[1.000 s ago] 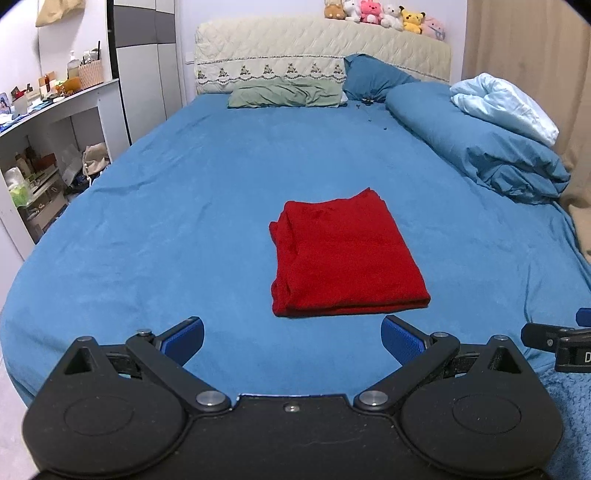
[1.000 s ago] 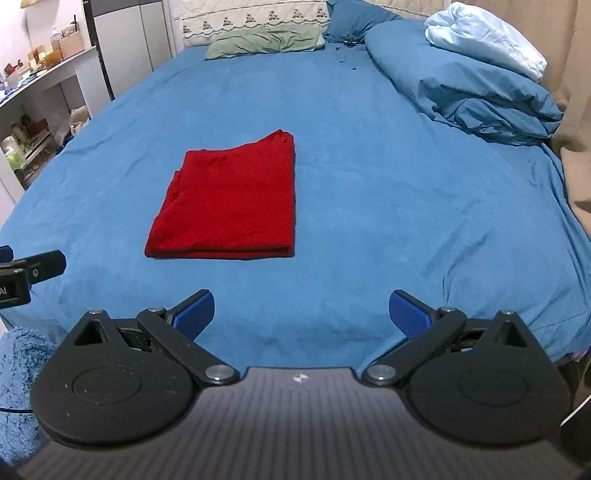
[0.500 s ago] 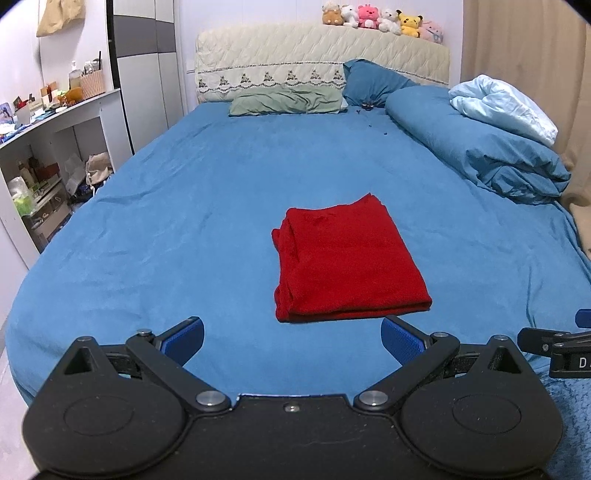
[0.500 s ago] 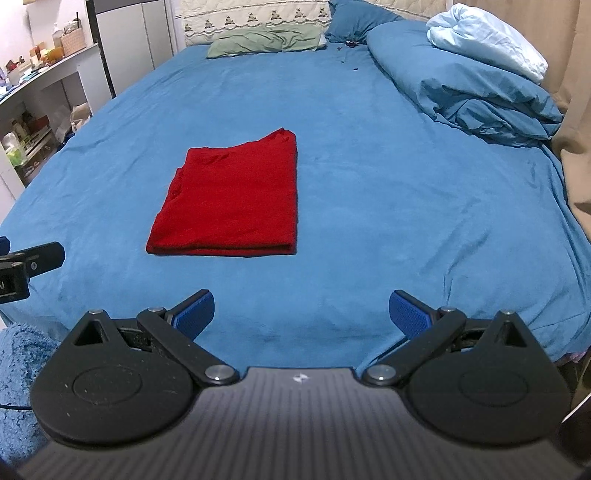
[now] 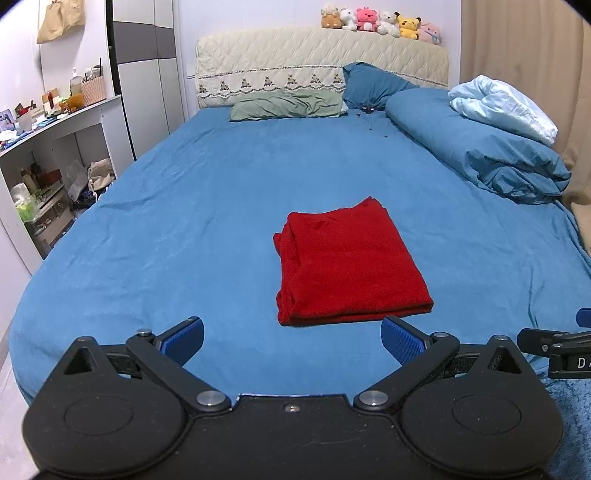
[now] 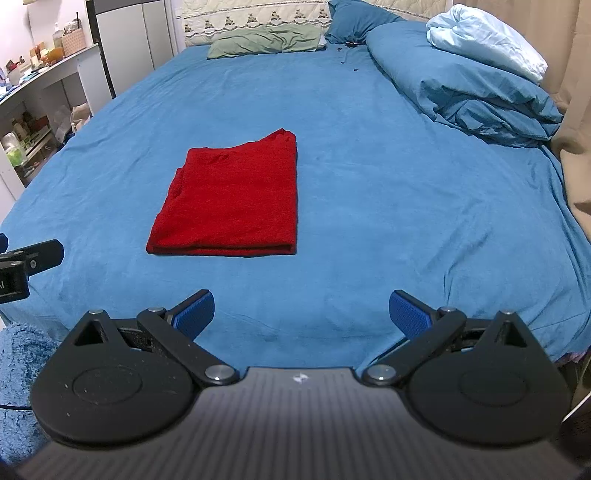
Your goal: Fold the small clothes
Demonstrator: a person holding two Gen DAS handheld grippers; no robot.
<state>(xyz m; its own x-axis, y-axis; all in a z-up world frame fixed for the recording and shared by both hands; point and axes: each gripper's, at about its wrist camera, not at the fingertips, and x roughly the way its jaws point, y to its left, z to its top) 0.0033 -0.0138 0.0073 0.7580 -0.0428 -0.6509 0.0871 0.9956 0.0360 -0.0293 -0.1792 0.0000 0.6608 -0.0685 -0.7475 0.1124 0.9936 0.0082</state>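
Red knitted garment (image 5: 349, 264), folded into a neat rectangle, lies flat near the middle of the blue-sheeted bed (image 5: 207, 221), toward the foot end. Layered edges show along its left side; near edge is a clean fold; far right corner rises to a small peak. Nothing rests on it.

Left to right around it: white open-shelf unit (image 5: 48, 155) cluttered with bottles and boxes beside the bed; grey-and-white wardrobe (image 5: 144, 70) behind it; sage-green flat pillow (image 5: 284, 107) and dark blue pillow (image 5: 373, 86) at the cream quilted headboard (image 5: 317, 70); bunched blue duvet (image 5: 484, 155) with a pale blue blanket (image 5: 506, 109) on top, along the right edge. Open sheet lies between both tools and the garment.

Left tool (image 5: 291, 338): blue-padded fingers (image 5: 183, 339) spread wide, gripping nothing, held off the bed's foot end, apart from the garment. Right tool (image 6: 301, 312): same, fingers (image 6: 410, 314) apart and empty, garment ahead and to its left (image 6: 234, 201).

Left wrist view alone shows the row of small plush toys (image 5: 380, 24) on the headboard top and a beige bag (image 5: 61, 14) hung on the wall. Right wrist view alone shows fuzzy blue fabric (image 6: 18, 373) at its lower-left corner. Each view catches the other tool's black tip at its edge.
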